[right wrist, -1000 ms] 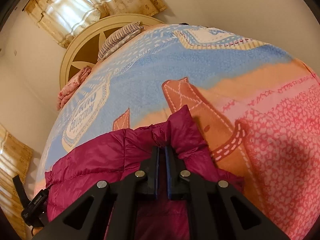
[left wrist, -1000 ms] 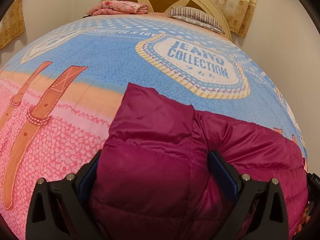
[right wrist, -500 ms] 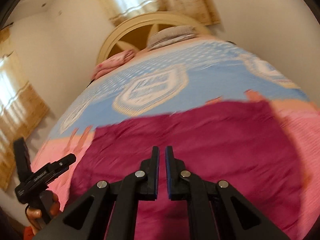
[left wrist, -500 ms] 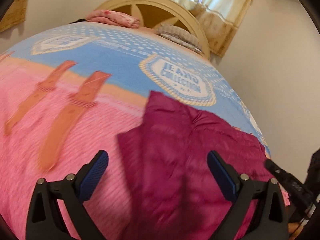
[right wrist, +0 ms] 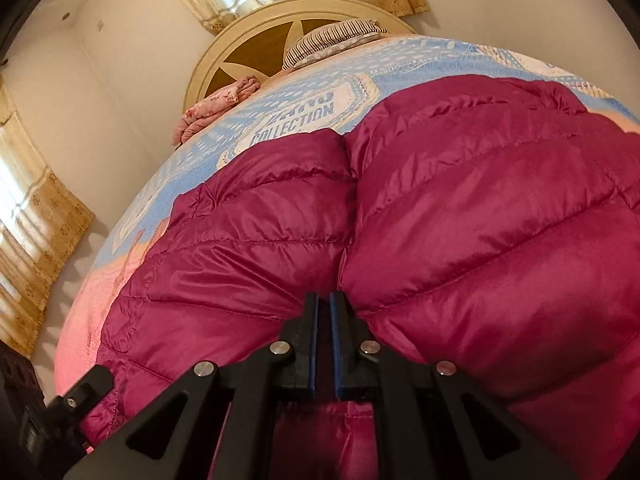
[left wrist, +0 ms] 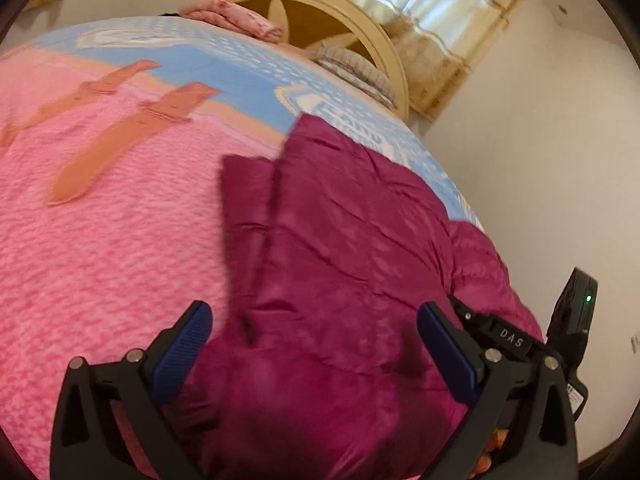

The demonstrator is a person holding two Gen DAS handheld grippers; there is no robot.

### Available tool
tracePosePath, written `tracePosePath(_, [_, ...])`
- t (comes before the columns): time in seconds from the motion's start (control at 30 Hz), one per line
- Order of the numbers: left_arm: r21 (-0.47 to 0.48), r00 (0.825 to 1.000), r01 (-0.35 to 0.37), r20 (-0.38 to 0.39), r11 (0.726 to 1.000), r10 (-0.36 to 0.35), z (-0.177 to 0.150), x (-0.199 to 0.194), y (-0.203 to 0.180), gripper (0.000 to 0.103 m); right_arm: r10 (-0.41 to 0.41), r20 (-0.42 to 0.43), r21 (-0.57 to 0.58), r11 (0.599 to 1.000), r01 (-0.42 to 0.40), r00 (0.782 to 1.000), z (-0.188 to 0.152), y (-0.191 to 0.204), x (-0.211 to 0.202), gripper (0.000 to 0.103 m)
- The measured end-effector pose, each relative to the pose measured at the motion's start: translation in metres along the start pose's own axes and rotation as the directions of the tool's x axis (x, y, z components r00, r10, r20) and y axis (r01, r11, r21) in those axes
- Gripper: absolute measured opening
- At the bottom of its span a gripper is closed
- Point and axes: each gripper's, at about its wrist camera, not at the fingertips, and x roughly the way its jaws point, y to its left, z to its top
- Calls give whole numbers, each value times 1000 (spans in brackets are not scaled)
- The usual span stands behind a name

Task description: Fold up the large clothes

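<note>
A magenta quilted puffer jacket (left wrist: 344,248) lies on the bed, spread toward the right edge. My left gripper (left wrist: 316,344) is open, its blue-padded fingers (left wrist: 184,340) wide apart just above the jacket's near part. In the right wrist view the jacket (right wrist: 460,208) fills the lower frame, bunched in puffy folds. My right gripper (right wrist: 323,320) is shut, its jaws nearly together and pressed into a crease of the jacket; fabric seems pinched between them.
The bedspread (left wrist: 100,240) is pink, orange and blue with a "COLLECTION" badge (right wrist: 296,120). A folded pink blanket (left wrist: 232,20) and a striped pillow (right wrist: 332,40) lie by the cream headboard (left wrist: 352,24). Walls and curtains (right wrist: 36,216) stand close around the bed.
My left gripper has lifted off the jacket and swung left, staying open. My right gripper has moved to the jacket's near edge, still shut, and the jacket now lies more spread and folded over.
</note>
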Motion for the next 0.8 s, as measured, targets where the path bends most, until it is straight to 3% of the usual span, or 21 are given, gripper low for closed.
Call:
tracePosePath(0.03, [-12, 1000, 22, 5, 1000, -22, 1, 1, -3, 103, 10, 0, 9, 1000, -10, 1000, 0, -2, 0, 3])
tracePosePath(0.1, [-50, 994, 114, 5, 992, -114, 3, 5, -6, 93, 28, -1, 26, 999, -28, 1000, 1, -3, 0, 3])
tracePosePath(0.2, [-65, 991, 133, 17, 989, -133, 8, 6, -10, 69, 48, -4, 52, 998, -47, 999, 2, -9, 2, 2])
tracePosePath(0.27, [-57, 990, 139, 26, 989, -138, 13, 4, -15, 36, 41, -9, 51, 998, -41, 999, 2, -10, 3, 2])
tracePosePath(0.33, [-56, 981, 194, 30, 979, -193, 18, -1, -16, 27, 34, -14, 61, 998, -34, 999, 2, -11, 3, 2])
tracePosePath(0.53, [18, 966, 251, 55, 968, -252, 32, -35, -27, 21, 70, -63, 174, 983, -58, 996, -6, -2, 1, 2])
tracePosePath(0.63, [87, 964, 241, 89, 967, -249, 45, -63, -30, 21, 172, -116, 239, 961, -140, 978, -19, 17, 6, 2])
tracePosePath(0.7, [135, 966, 219, 108, 966, -234, 53, -79, -32, 21, 293, -159, 297, 925, -237, 943, -32, 39, 16, 2])
tracePosePath(0.8, [220, 974, 163, 119, 962, -192, 65, -104, -37, 21, 439, -227, 346, 871, -350, 869, -48, 74, 33, 2])
